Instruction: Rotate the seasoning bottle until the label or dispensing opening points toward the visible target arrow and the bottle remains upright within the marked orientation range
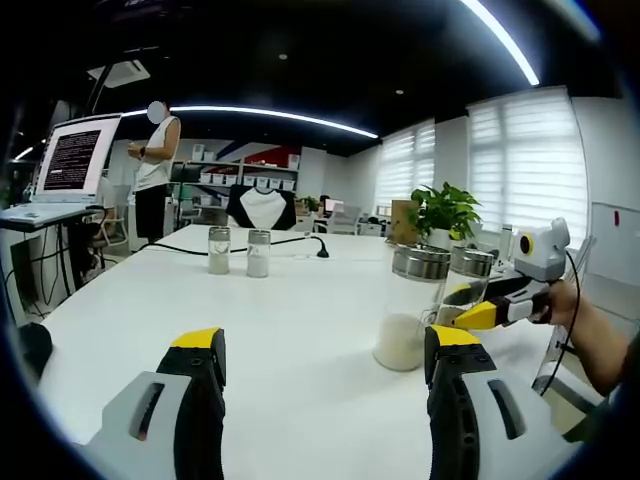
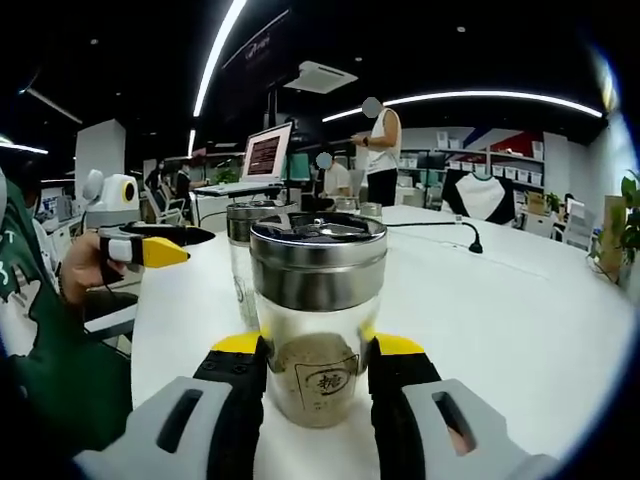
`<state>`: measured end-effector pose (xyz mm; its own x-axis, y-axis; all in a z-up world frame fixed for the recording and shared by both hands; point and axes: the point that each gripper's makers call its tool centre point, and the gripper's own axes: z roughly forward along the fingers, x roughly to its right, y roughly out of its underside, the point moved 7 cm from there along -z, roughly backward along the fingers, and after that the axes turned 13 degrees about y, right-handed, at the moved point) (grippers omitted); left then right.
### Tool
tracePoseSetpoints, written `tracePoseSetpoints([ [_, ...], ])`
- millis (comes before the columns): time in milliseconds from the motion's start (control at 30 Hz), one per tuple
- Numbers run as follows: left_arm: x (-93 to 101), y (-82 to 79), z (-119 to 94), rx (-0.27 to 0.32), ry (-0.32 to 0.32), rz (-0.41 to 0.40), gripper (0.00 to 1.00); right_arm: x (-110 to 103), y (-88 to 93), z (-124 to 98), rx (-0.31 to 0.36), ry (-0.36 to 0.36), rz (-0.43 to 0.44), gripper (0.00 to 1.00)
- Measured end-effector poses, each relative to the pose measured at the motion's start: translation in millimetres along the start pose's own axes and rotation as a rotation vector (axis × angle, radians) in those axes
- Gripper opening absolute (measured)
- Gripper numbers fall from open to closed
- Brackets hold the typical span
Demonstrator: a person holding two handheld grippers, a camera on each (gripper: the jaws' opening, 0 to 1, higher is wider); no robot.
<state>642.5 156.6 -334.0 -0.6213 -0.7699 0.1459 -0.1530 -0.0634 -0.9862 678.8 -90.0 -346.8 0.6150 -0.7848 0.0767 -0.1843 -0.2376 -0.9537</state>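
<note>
Seasoning bottle [image 2: 316, 320] upright, clamped between right gripper [image 2: 318, 352] jaws.

Bottle [image 2: 316, 320] base behind tool tips

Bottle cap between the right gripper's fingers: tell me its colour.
Silver metal; the cap shows best in the right gripper view.

The bottle [image 2: 316, 320] has a clear, glossy glass body and a lid [image 2: 318, 260] of brushed metal with a soft shine. The table [image 1: 290, 330] is white, smooth and slightly glossy. The right gripper [image 2: 318, 375] looks like matt grey plastic, with black jaws and yellow tips of plain plastic.
</note>
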Motion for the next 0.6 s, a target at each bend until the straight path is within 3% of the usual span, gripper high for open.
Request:
tracePoseSetpoints([
  [600,0.1,0.1,-0.2,0.001,0.000,-0.004,0.86,-5.7,-1.2,0.0,-0.039,0.162,0.032,0.39],
])
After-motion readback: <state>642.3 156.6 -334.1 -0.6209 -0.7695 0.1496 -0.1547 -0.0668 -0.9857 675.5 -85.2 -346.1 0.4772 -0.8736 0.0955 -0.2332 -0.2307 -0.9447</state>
